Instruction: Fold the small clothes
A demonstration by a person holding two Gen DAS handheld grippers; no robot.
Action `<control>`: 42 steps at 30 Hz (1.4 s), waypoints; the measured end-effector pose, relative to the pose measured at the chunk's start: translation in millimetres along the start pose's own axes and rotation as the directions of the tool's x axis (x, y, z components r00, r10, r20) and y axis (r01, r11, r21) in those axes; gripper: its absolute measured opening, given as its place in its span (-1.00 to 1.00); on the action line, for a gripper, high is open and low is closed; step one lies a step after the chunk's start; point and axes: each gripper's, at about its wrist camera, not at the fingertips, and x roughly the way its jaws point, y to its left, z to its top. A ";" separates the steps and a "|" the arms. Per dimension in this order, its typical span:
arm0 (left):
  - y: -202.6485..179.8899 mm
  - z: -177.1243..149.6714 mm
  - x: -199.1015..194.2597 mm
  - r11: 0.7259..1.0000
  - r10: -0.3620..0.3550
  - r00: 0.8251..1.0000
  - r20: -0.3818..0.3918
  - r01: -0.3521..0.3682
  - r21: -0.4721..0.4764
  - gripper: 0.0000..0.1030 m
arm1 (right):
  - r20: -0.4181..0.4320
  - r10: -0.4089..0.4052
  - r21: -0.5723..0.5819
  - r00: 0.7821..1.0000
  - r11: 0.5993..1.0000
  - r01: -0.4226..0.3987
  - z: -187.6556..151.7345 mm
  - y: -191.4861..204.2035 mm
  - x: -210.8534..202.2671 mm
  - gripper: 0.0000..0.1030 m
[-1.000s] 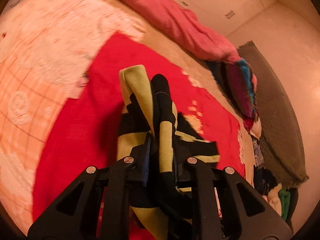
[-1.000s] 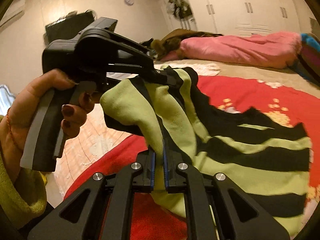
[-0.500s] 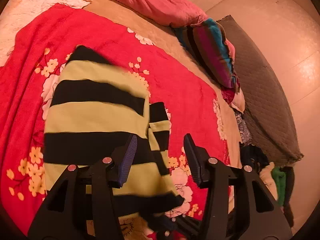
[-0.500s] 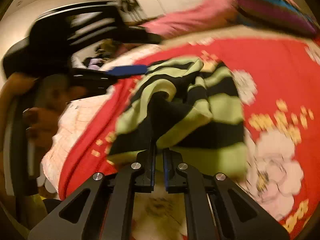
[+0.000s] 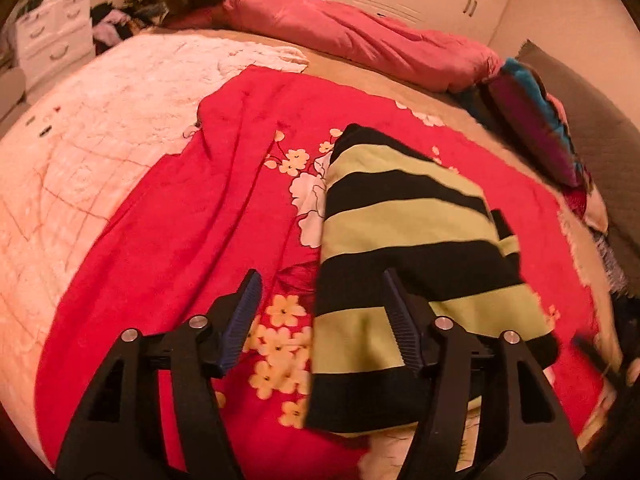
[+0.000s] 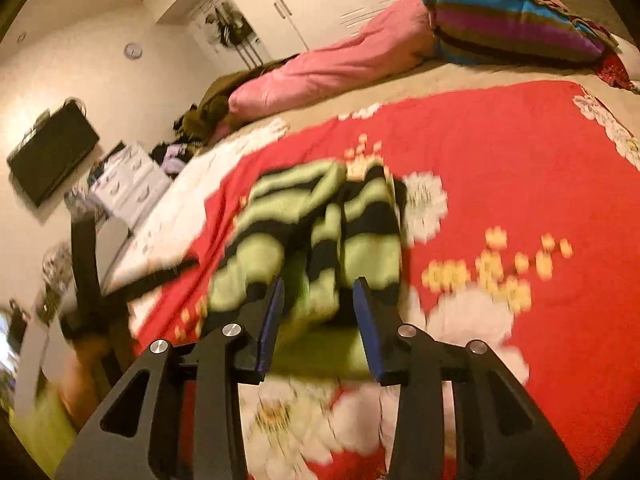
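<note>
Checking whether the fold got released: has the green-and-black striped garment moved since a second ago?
Yes. The green-and-black striped garment was held up between both grippers; now it lies down flat on the red floral blanket, and the left gripper and right gripper are open.

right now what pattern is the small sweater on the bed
Wide black and light-green stripes on the small sweater, clearest in the left wrist view.

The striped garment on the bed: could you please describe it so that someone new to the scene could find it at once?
Start at the bed, then the red flowered blanket spread over it. The striped garment lies flat on that blanket, beside a white flower print. Its wide black and lime-green bands set it apart from the plain pink quilt and the multicoloured striped pillow further back.
</note>
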 end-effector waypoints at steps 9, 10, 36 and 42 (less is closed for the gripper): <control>-4.2 -5.2 1.0 0.993 -0.075 0.996 0.041 0.071 0.097 0.26 | -0.201 0.011 0.048 0.980 0.999 -0.001 63.3 7.8 81.3 0.03; -4.1 -5.1 2.0 0.992 -0.080 0.996 0.043 0.075 0.102 0.27 | -0.213 0.004 0.051 0.977 0.999 0.007 67.5 7.7 91.3 0.04; -6.1 -9.1 21.8 0.985 -0.131 0.991 -0.003 0.131 0.115 0.40 | -0.189 0.026 -0.055 0.982 0.998 -0.037 78.8 33.1 121.1 -0.81; -8.9 -7.8 11.7 0.975 -0.193 0.981 0.025 0.188 0.115 0.40 | -0.119 -0.003 -0.120 0.993 0.993 -0.012 83.5 28.1 80.0 -0.81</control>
